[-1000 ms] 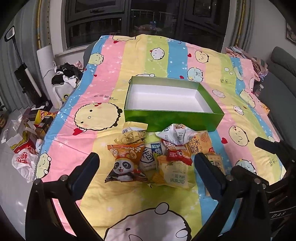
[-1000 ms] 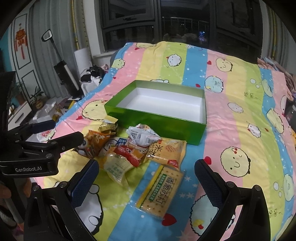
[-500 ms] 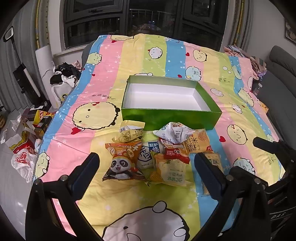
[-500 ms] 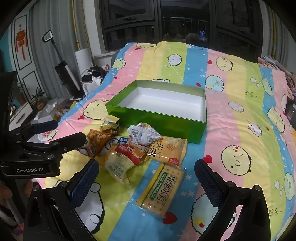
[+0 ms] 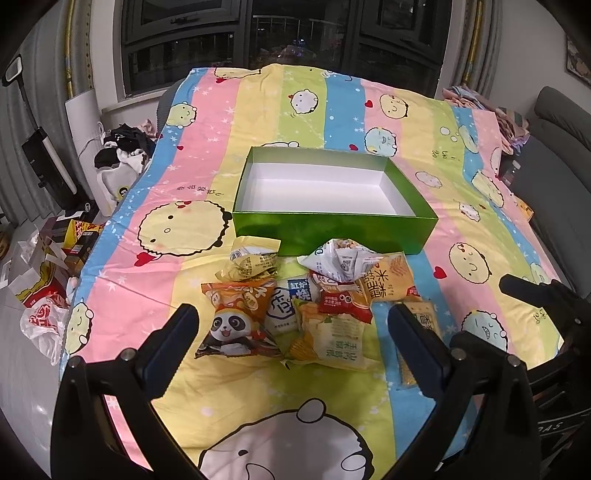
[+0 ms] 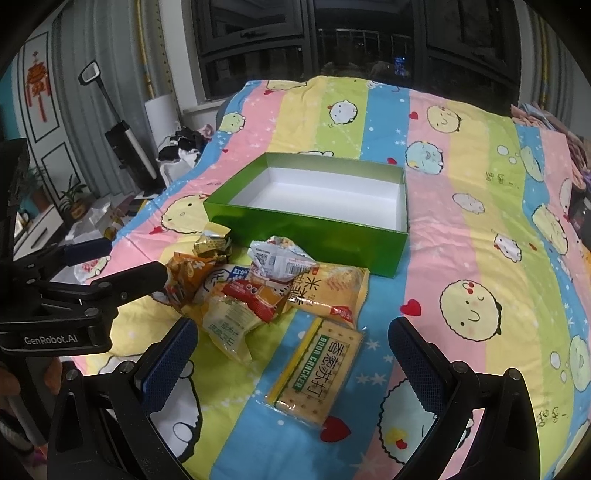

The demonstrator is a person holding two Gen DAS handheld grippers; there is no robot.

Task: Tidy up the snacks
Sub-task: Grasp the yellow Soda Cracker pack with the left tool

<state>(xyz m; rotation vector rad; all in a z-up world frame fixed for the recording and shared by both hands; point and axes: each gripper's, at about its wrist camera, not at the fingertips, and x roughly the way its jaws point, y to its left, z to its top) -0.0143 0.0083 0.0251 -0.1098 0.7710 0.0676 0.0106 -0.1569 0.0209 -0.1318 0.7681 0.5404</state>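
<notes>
bed (image 5: 258, 387): striped cartoon sheet | green box (image 5: 332, 230) beside snack pile (image 5: 314, 295) | room: dark windows (image 5: 295, 33) | left gripper (image 5: 291, 328), right gripper (image 6: 291, 339): jaws apart, empty

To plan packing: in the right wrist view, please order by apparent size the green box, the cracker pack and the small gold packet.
1. green box
2. cracker pack, though nearest the camera
3. gold packet

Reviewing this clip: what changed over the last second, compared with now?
Only the cameras shifted slightly: in the left wrist view the green box and snack pile sit a little higher in frame, suggesting a small tilt or pull-back. Nothing was gripped or released; both grippers, left and right, stay open. The box stays empty and the snacks unmoved.
</notes>
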